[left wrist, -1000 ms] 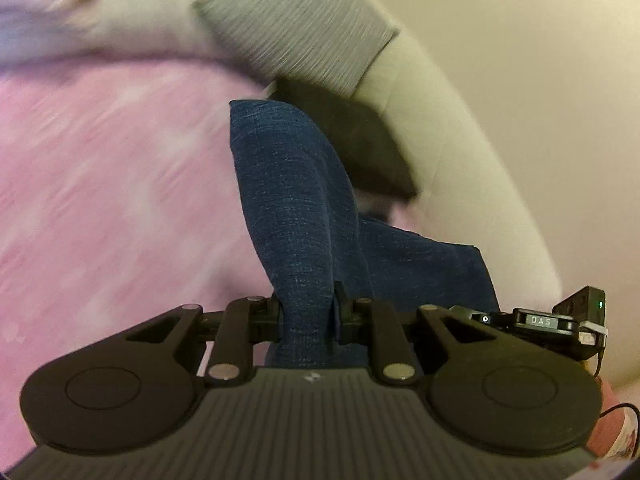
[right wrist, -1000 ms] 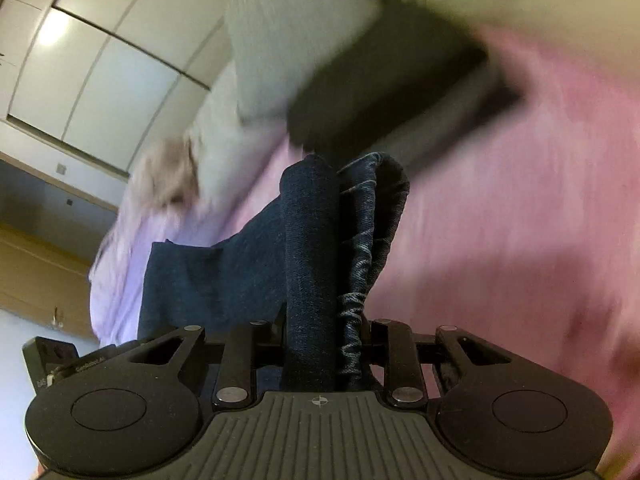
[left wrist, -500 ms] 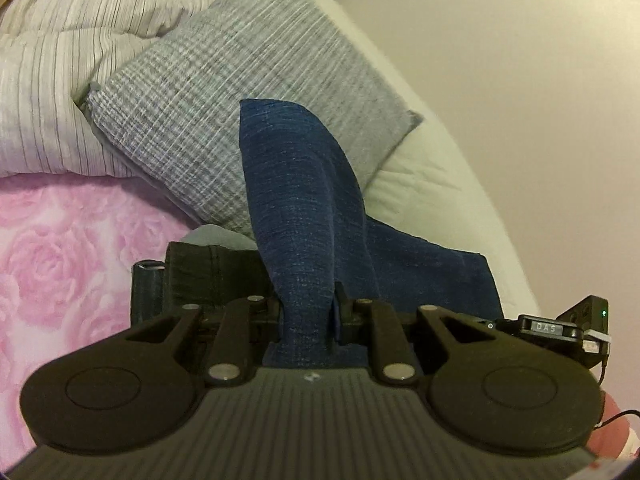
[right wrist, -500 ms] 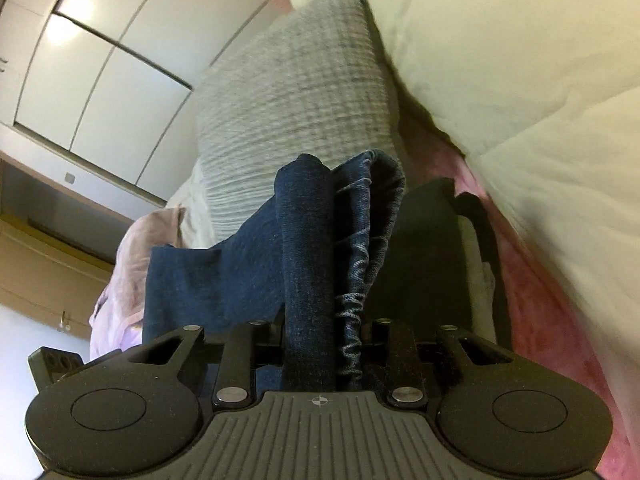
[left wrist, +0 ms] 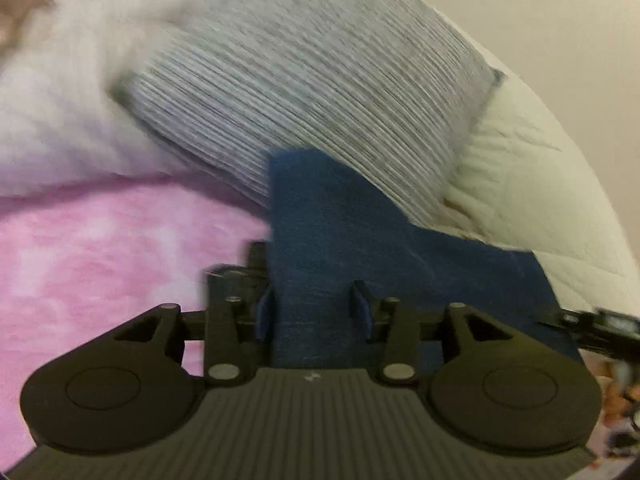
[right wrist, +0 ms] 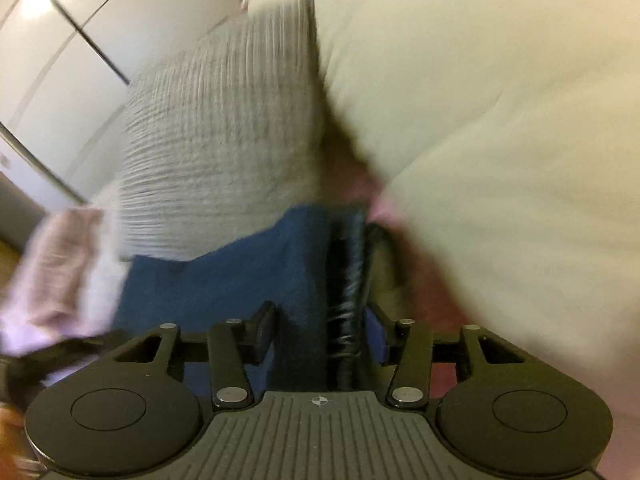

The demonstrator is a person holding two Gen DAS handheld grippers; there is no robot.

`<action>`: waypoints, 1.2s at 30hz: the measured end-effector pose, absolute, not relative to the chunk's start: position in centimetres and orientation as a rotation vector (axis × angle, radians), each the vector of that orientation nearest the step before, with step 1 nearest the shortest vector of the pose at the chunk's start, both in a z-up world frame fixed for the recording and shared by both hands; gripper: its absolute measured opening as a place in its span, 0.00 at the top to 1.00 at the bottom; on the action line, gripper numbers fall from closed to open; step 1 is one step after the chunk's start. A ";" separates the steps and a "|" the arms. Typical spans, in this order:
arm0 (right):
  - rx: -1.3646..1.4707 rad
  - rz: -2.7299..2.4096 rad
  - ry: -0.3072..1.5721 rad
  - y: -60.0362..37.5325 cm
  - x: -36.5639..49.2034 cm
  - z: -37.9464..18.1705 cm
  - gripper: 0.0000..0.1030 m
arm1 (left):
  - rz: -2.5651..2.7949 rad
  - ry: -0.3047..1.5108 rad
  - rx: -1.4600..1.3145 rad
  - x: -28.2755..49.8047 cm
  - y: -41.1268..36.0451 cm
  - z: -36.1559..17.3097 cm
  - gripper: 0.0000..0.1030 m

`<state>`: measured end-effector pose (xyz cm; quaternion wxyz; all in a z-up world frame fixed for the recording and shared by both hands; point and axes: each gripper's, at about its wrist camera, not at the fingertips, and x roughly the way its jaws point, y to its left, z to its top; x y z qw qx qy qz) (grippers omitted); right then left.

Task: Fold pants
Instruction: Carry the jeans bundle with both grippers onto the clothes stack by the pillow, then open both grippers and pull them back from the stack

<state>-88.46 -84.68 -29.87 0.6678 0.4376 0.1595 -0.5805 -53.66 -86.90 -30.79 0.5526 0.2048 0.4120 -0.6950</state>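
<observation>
The folded blue jeans (left wrist: 320,240) lie between the fingers of my left gripper (left wrist: 313,314). Its jaws are opening, and the pads stand just off the cloth. In the right wrist view the same jeans (right wrist: 240,280) show their stitched seam edge between the fingers of my right gripper (right wrist: 320,332). Those jaws are opening too, with gaps on both sides of the fold. A dark folded garment (left wrist: 228,280) peeks out under the jeans in the left wrist view, and the same dark garment (right wrist: 380,248) shows in the right wrist view. Both views are blurred.
A grey woven pillow (left wrist: 320,92) leans just behind the jeans, with a cream quilted cushion (left wrist: 520,184) to its right. A pink rose-patterned bedspread (left wrist: 100,248) stretches to the left, a pale duvet (left wrist: 60,100) beyond it. White wardrobe doors (right wrist: 80,40) stand far off.
Both pairs of jaws have spread apart and no longer pinch the jeans. The jeans sit lower, over the dark garment, close to the grey pillow.
</observation>
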 end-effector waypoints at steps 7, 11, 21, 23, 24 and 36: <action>0.493 -1.300 0.692 -76.6 -80.2 -27.6 0.64 | -1.731 0.774 0.524 -58.1 -79.6 -26.0 0.73; 0.320 -1.344 0.812 -76.1 -79.3 -31.9 0.72 | -1.684 0.748 0.659 -60.6 -79.2 -30.0 0.87; 0.529 -1.340 0.704 -76.6 -80.0 -28.5 0.56 | -1.628 0.741 0.711 -61.2 -78.6 -27.9 0.77; 0.596 -1.343 0.606 -75.3 -80.6 -26.2 0.45 | -1.639 0.739 0.701 -61.2 -76.9 -25.4 0.69; 0.642 -1.346 0.569 -74.3 -80.9 -24.8 0.41 | -1.642 0.737 0.703 -61.2 -76.2 -24.4 0.69; 0.784 -1.285 0.505 -60.0 -78.6 -14.3 0.33 | -1.664 0.768 0.681 -60.5 -61.2 -12.6 0.37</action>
